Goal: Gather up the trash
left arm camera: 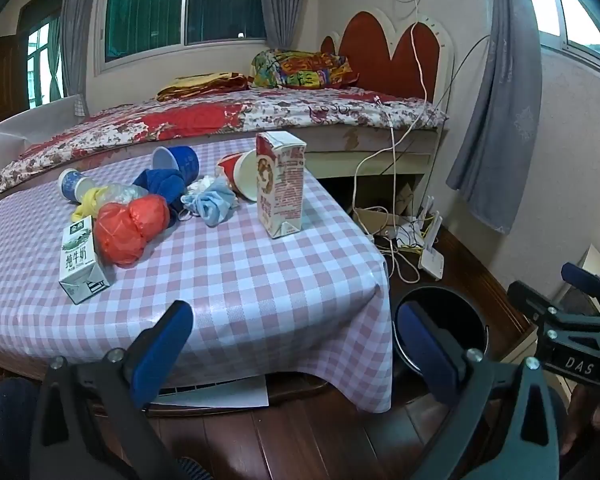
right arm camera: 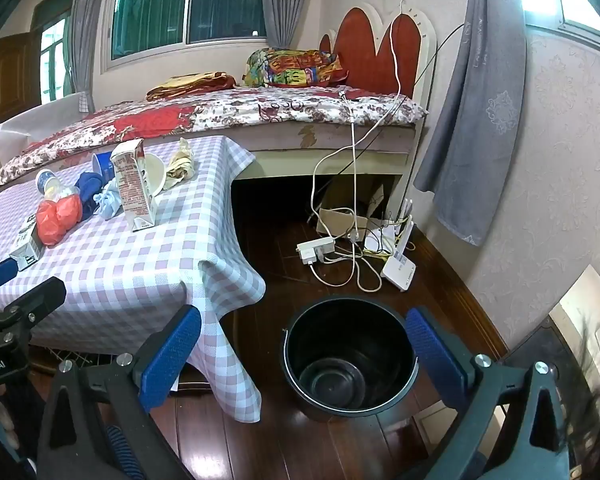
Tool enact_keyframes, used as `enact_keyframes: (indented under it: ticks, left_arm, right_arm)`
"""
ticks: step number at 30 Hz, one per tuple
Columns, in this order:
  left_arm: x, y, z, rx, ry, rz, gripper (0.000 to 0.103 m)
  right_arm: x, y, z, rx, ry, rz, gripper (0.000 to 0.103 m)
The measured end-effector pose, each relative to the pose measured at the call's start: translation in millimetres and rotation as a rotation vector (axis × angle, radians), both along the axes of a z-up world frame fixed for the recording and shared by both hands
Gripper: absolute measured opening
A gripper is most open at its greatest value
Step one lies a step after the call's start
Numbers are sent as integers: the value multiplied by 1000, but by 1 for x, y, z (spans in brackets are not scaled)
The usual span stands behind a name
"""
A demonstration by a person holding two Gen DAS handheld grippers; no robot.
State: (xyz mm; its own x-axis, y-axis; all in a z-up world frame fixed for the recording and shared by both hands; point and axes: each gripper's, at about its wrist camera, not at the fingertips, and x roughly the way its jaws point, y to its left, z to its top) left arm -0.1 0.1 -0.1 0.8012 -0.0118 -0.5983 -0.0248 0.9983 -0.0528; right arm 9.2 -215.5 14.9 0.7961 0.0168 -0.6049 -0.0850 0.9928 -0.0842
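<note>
While both tools hung apart and held nothing, the trash waited on the checked table (left arm camera: 260, 280).
The black bucket (right arm camera: 350, 360), lower centre of the right view, looked empty, though its bottom was dim; the left gripper (left arm camera: 296, 344) and right gripper (right arm camera: 304, 354) gaped; a milk carton (left arm camera: 80, 264) read 纯牛奶 beside a red bag (left arm camera: 130, 228).

A bed under a red-and-white floral quilt (left arm camera: 228, 116) runs behind the table's pink-and-white checked cloth (left arm camera: 236, 272). A red heart-shaped headboard (right arm camera: 380, 46) backs it, grey curtains (right arm camera: 476, 128) hang right, and white cables and a router (right arm camera: 398, 268) sprawl on dark wood floor (right arm camera: 292, 448).
</note>
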Motion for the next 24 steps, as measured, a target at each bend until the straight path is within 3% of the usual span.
enact_keyframes:
  ticks: [24]
  left_arm:
    - [1,-1,0,-2,-2,-3,103]
  right_arm:
    - [1,0,1,-2,2,1,103]
